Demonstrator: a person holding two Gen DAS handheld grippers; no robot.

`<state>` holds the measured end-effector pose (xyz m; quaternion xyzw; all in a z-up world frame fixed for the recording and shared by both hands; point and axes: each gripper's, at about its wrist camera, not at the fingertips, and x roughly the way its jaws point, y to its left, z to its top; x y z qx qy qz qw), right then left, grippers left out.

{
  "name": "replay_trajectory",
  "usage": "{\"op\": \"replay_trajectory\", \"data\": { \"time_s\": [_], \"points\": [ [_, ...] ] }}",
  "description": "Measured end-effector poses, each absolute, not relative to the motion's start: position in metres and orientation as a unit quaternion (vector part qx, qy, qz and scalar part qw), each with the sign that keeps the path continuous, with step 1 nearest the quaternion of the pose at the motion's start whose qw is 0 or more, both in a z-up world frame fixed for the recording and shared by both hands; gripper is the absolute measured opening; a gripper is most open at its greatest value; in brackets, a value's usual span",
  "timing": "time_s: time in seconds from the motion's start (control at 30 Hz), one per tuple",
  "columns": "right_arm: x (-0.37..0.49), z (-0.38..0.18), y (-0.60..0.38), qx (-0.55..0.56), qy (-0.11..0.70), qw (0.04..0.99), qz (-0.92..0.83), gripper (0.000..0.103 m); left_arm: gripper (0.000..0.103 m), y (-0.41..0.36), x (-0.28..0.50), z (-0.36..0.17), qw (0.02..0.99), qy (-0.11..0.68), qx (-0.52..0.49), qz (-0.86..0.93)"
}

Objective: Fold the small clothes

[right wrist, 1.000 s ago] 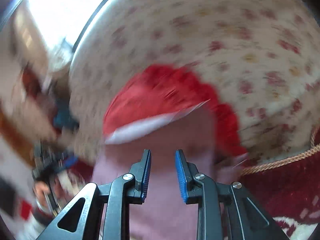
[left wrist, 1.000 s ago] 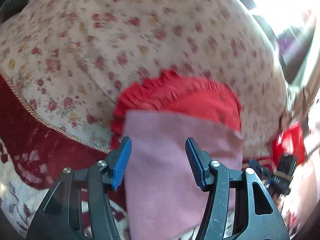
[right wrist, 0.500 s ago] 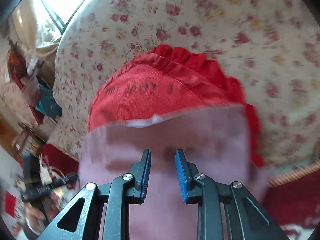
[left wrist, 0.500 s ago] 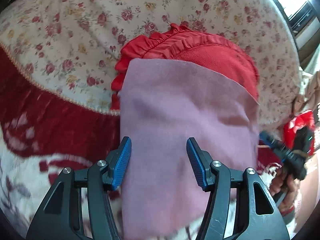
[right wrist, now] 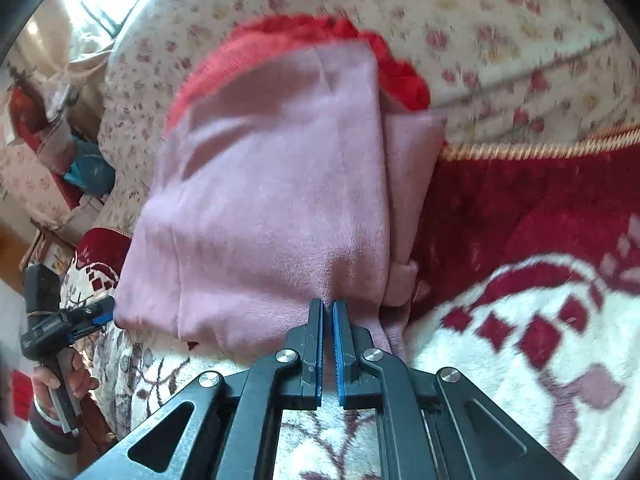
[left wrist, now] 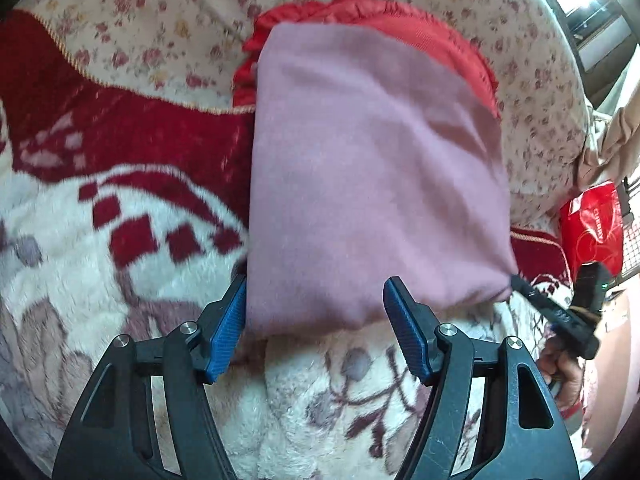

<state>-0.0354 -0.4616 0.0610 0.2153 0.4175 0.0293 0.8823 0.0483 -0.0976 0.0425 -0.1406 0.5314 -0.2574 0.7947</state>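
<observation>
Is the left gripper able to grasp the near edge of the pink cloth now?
Probably yes. The left gripper is opening, its pads either side of the pink cloth edge, nothing in between.

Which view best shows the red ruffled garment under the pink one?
Left wrist: the red ruffled garment shows its frilled edge curving along the far side of the pink garment. Right wrist shows it blurred, as patches only.

The pink garment [left wrist: 368, 168] is covering most of the red garment [left wrist: 420, 28], whose frill is blurring at 12 o'clock in the right view.
</observation>
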Motion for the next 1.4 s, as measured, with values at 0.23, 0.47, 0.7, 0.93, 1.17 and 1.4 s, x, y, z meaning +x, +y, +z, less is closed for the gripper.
{"op": "replay_trajectory", "data": {
  "time_s": [0.23,0.47,0.7,0.93,1.17,1.4],
  "points": [
    [-0.035,0.029,-0.47,0.182,0.469,0.863,-0.039,0.0,0.068,-0.101,0.039,0.031,0.815,0.52,-0.105,-0.233],
    [-0.03,0.103,-0.431,0.17,0.397,0.902,0.009,0.002,0.068,-0.085,0.033,0.048,0.828,0.492,-0.144,-0.229],
    [0.064,0.099,-0.347,0.123,0.425,0.893,0.081,0.019,0.068,-0.083,0.04,0.034,0.806,0.506,-0.216,-0.216],
    [0.119,0.072,-0.324,0.096,0.481,0.869,0.061,0.021,0.084,-0.076,0.044,0.02,0.798,0.489,-0.282,-0.212],
    [0.133,0.13,-0.258,0.044,0.467,0.877,0.104,0.044,0.084,-0.08,0.046,0.019,0.806,0.481,-0.272,-0.213],
    [0.188,0.118,-0.183,-0.021,0.507,0.856,0.102,0.047,0.084,-0.075,0.046,0.017,0.804,0.472,-0.282,-0.228]
  ]
}}
